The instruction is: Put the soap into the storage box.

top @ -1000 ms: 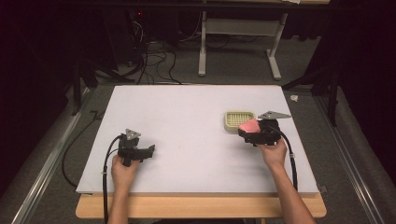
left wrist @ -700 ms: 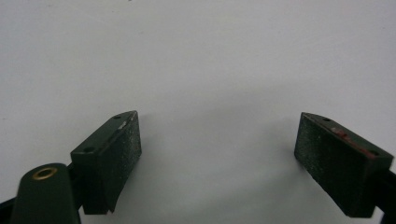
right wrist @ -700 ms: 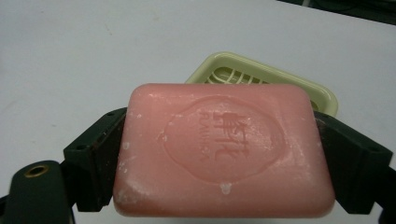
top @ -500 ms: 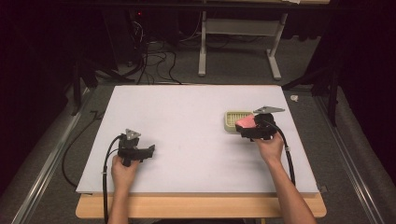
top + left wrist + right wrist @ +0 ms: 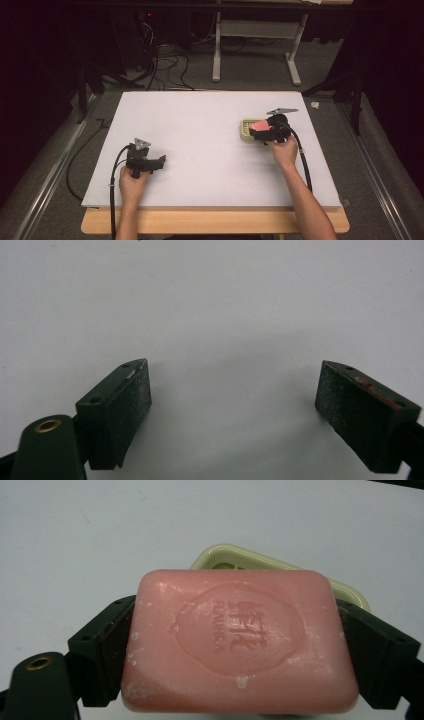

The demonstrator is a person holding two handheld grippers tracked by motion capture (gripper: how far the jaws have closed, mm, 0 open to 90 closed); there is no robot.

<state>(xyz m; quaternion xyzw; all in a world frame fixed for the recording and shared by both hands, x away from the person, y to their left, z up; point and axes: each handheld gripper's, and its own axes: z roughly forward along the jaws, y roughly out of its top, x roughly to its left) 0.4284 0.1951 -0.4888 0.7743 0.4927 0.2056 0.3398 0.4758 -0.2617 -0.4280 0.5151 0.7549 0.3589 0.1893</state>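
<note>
Pink soap (image 5: pixel 240 640) sits squeezed in the right gripper (image 5: pixel 264 131), just over the pale green soap dish (image 5: pixel 280 567). Left gripper (image 5: pixel 235 410) rests wide apart on the white table (image 5: pixel 200 125).

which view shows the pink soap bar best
The right gripper view: the soap bar is close up, stamped face readable, clamped between the right tongs above the soap dish. In the high view it is a small pink patch.

The right gripper (image 5: pixel 261 131) carries the pink soap (image 5: pixel 258 126) farther from the person, over the soap dish (image 5: pixel 246 131).
</note>
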